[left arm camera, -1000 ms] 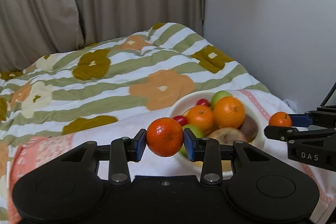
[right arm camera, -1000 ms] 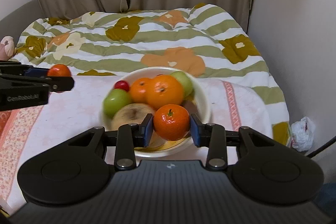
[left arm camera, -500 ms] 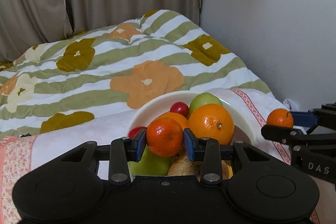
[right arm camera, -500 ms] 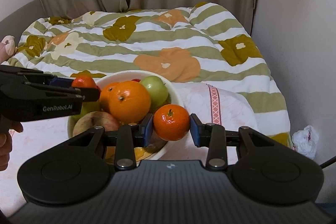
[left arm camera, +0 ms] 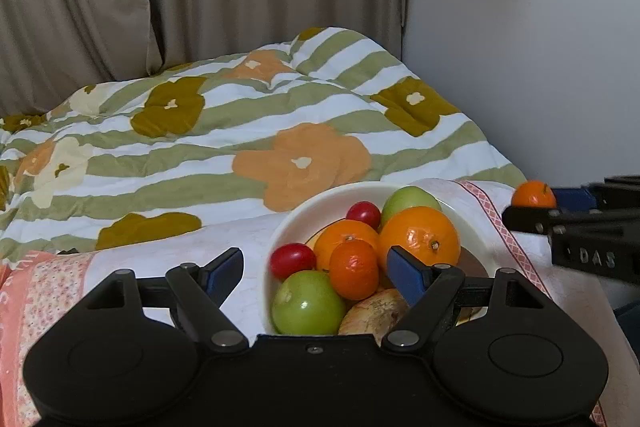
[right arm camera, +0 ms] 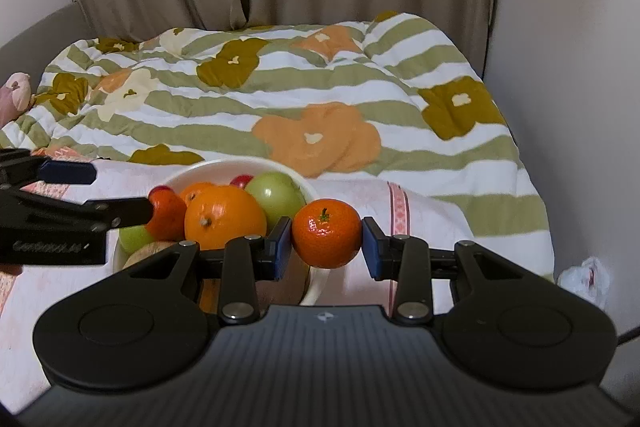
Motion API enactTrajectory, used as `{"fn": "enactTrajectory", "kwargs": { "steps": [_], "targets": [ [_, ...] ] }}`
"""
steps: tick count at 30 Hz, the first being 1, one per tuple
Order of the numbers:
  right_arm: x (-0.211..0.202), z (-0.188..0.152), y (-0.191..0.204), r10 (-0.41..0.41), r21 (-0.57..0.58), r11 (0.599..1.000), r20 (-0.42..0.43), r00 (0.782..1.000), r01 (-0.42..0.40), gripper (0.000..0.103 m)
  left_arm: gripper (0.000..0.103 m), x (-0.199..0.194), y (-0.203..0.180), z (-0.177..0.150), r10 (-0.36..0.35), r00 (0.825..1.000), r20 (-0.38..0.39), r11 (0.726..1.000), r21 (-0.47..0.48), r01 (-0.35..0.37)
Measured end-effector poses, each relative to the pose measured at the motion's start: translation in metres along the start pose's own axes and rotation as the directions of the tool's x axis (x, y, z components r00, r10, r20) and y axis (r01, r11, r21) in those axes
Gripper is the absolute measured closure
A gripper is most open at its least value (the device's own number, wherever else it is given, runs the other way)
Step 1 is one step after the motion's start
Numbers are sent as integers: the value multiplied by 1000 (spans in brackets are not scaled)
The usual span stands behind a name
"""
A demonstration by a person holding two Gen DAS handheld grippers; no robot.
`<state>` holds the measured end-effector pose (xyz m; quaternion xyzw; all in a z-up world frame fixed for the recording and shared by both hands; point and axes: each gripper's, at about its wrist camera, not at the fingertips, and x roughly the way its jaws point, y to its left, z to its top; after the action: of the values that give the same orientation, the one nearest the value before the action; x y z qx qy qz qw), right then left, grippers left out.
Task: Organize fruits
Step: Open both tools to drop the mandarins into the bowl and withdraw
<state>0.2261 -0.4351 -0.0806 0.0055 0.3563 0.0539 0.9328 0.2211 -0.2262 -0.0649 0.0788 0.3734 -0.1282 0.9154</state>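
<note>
Above the bowl [left arm camera: 472, 227] rim, left gripper [left arm camera: 316, 267] jaws gape (nothing held), right gripper [right arm camera: 326, 241] jaws clamp a mandarin [right arm camera: 326, 233].

Left gripper [left arm camera: 316, 269]: matte black body, two round side housings, silver pivot screws, blue finger pads [left arm camera: 404, 273]. Right gripper [right arm camera: 326, 247]: same black build, ribbed grey rear panel, small white emblem, blue pads; white "DAS" lettering on its side.

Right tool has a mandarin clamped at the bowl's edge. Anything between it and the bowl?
Nothing visible blocks it. The mandarin in the right tool hangs at the bowl rim. The open left tool hovers over the bowl's other side, above its released mandarin.
</note>
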Motion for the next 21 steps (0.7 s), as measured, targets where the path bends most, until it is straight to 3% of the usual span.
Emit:
{"fn": "enactTrajectory", "kwargs": {
  "steps": [17,19,21],
  "targets": [
    [50,9,2,100,-92,990,-31,995,-102,50,20,-6,11,-13,76,997,-27,997,-10,-76],
    [52,9,3,111,-89,990,-29,993,-113,41,19,-7,11,-14,79,997,-27,997,-9,-79],
    [51,7,3,109,-86,990,-24,994,-110,41,16,-8,11,-15,79,997,-23,997,-12,-79]
  ]
}}
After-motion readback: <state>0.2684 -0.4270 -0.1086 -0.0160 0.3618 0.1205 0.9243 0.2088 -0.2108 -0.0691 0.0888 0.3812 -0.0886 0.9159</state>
